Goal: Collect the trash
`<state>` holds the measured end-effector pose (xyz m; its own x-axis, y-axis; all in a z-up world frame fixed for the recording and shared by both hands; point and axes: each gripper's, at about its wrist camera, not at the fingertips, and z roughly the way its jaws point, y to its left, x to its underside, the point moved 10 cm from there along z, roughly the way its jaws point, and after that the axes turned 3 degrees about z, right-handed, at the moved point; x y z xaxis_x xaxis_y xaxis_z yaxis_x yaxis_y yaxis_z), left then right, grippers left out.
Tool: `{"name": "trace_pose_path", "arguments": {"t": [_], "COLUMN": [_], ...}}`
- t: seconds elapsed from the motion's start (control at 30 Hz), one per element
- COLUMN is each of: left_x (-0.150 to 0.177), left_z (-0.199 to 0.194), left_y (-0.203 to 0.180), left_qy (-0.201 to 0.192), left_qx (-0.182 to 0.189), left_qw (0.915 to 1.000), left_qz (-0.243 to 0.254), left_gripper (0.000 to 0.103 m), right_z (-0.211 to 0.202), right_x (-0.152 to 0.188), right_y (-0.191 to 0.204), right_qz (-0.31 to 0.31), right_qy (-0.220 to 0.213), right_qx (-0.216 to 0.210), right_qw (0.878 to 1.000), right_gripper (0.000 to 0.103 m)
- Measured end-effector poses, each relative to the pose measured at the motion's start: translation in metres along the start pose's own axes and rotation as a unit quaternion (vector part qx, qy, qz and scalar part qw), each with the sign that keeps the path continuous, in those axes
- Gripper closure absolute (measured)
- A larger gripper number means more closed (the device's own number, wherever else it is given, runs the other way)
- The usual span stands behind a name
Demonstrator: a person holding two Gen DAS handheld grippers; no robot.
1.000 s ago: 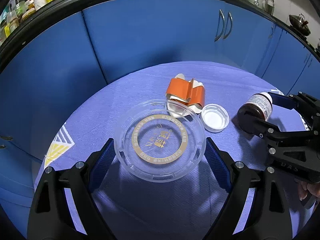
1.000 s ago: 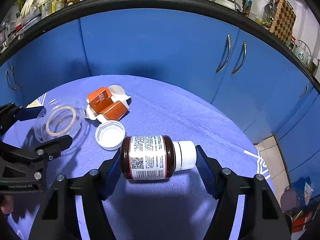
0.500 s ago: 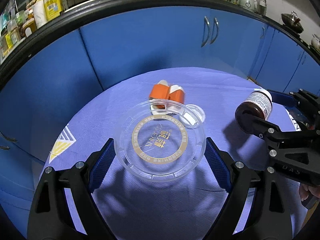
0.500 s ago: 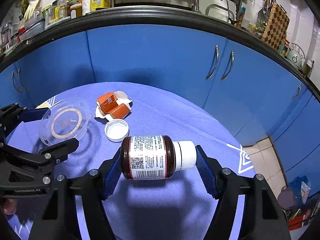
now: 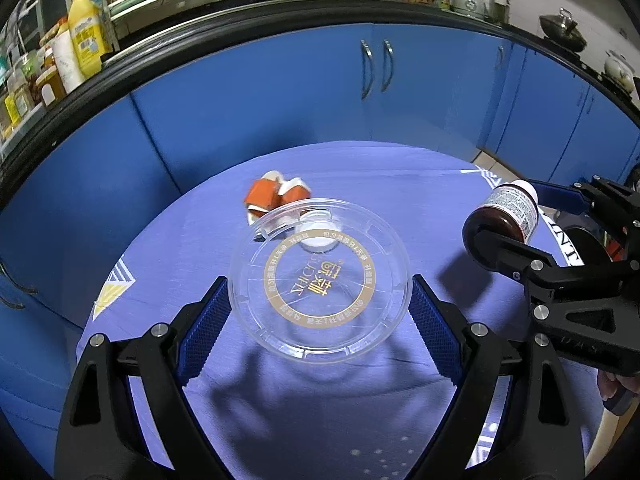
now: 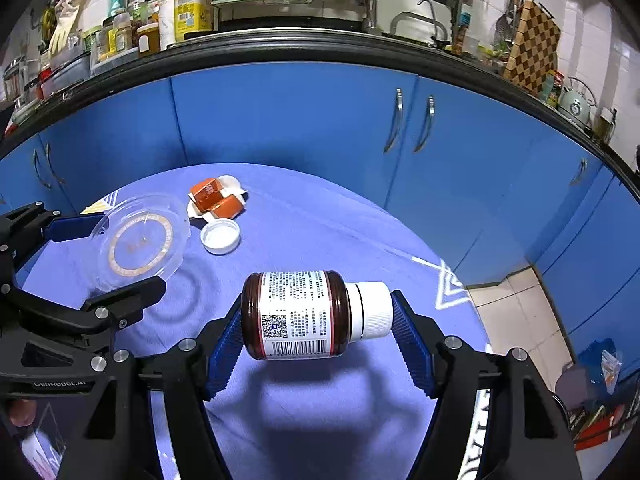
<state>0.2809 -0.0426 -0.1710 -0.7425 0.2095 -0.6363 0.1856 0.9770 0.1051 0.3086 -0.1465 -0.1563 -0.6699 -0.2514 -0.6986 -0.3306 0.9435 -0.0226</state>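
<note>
**Ana:** Two pieces of trash are up off the table at once. The left gripper [image 5: 320,304] has its blue pads spread wide and pressed against opposite edges of the clear plastic lid [image 5: 320,280], so the lid spans the whole gap between the fingers. The right gripper [image 6: 318,334] clamps the brown bottle [image 6: 296,314] end to end, one pad on its base, the other on its white cap.

**Ben:** So which step does she judge this to be?

**Ana:** The carry. Both items cast shadows on the purple tablecloth [image 6: 320,232] beneath them, so they hang clear of it. No bin shows in either view, so the next move probably calls for swinging both grippers toward wherever the trash goes and keeping both grips firm until then.

**Ben:** How does the bottle lie?

**Ana:** On its side, long axis running straight across from one finger to the other, cap toward the right finger, base toward the left, label with its barcode facing the camera.

**Ben:** And the lid?

**Ana:** Roughly flat between the pads, its gold printed ring facing up, the far edge tilted slightly higher. The print reads upside down from the left wrist.

**Ben:** What remains ahead of the fingers?

**Ana:** Beyond the lid's far rim, on the cloth, sit an orange carton [image 6: 216,200] folded open and, just beside it, a small white cap [image 6: 220,236]. Both look like later pickups.
</note>
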Motion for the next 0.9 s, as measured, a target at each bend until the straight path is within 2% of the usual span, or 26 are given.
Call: {"name": "trace_pose_path", "arguments": {"t": [0.43,0.9], "left_x": [-0.016,-0.034], "left_z": [-0.011,-0.029], "left_y": [-0.056,-0.155], "left_qy": [-0.006,-0.024], "left_qx": [-0.001,0.02], "left_qw": [0.9996,0.9961], "left_qz": [0.027,0.083], "left_gripper": [0.016,0.016], "right_z": [-0.037,-0.095], "right_x": [0.024,0.067], "right_y": [-0.066,-0.164], "right_qz": [0.04,0.102], "right_qy": [-0.014,-0.03], "right_qx": [0.02,0.067], "right_qw": [0.999,0.992], "right_gripper": [0.036,0.036]}}
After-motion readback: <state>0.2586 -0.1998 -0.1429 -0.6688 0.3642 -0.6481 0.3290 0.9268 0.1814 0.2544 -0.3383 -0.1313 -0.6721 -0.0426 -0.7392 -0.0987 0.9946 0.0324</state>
